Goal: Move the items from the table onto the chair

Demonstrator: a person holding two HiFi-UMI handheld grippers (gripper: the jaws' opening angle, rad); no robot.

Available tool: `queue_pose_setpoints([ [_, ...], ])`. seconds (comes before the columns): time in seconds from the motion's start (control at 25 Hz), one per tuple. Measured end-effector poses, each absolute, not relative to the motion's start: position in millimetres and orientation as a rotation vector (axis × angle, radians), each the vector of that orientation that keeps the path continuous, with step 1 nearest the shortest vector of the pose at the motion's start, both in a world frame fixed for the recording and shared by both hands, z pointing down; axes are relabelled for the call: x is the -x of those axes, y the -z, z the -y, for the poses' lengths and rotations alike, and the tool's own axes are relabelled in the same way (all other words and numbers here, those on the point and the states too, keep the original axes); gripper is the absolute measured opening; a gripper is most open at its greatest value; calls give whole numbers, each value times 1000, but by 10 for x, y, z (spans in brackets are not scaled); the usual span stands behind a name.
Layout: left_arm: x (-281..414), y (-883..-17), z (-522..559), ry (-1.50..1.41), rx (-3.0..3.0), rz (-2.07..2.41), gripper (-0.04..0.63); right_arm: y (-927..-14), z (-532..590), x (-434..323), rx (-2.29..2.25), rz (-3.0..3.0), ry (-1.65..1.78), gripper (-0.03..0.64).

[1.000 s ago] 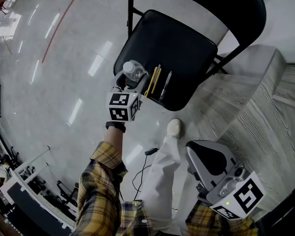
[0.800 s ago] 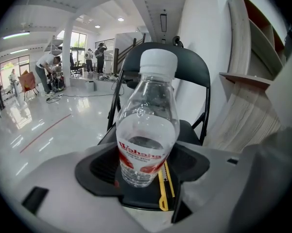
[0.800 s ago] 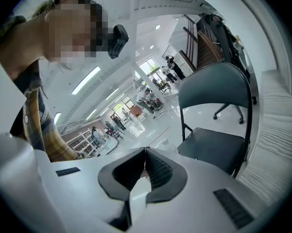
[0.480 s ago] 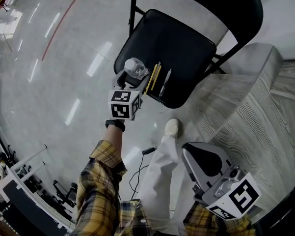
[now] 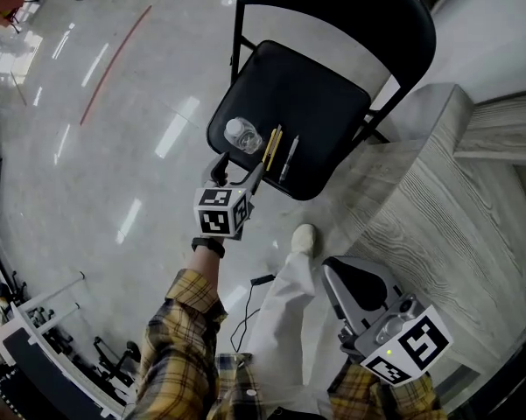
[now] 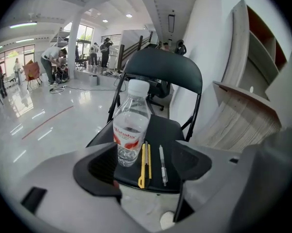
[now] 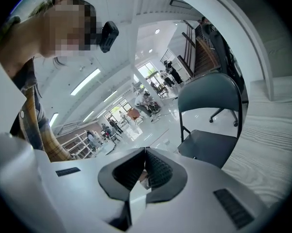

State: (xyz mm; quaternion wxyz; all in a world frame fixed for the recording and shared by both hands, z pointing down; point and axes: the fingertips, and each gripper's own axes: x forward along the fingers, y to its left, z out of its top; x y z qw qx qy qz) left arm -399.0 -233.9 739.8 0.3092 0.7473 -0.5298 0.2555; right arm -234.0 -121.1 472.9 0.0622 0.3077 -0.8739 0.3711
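A clear water bottle (image 5: 242,135) with a red label stands upright on the black folding chair's seat (image 5: 315,103), near its front edge. Beside it lie a yellow utility knife (image 5: 271,148) and a pen (image 5: 289,157). My left gripper (image 5: 236,173) hovers just in front of the seat edge, open and empty. In the left gripper view the bottle (image 6: 131,130), knife (image 6: 144,161) and pen (image 6: 162,165) sit beyond the wide jaws (image 6: 144,173), with nothing touching the pads. My right gripper (image 5: 357,280) hangs low beside the table, its jaws (image 7: 145,154) shut with nothing in them.
The grey wood-grain table (image 5: 446,199) runs along the right, close to the chair's right side. A person's white shoe (image 5: 307,233) and a dark cable (image 5: 263,280) are on the glossy floor under the grippers. Distant people and furniture fill the hall.
The left gripper's jaws have come off the bottle and the gripper has drawn back from the seat toward the person. The bottle stays standing on the chair. The right gripper barely moved.
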Motion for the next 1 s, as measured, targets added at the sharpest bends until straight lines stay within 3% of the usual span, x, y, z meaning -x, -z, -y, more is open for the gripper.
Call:
queue_pose_setpoints([
  [0.08,3940,-7183,2238,-663,-1991,1387,319,-4572,1189,2291,-969,2652,-1108,18],
  [0.24,3776,-6537,2073,-644,-2074,1391,161,-4155,1091,2140,-1046,2676,-1080,19],
  [0.36,3551,-5939,2003,-598,-2150,1367,100,-3811,969,2002,-1094,2694,-1051,19],
  [0.68,2602,-4247,1887,-403,-2379,1277,11,-3093,546,1339,-1313,2737,-883,19],
  [1.0,1163,-3134,1189,-336,-2626,1021,5,-2638,-37,47,-1719,2658,-705,18],
])
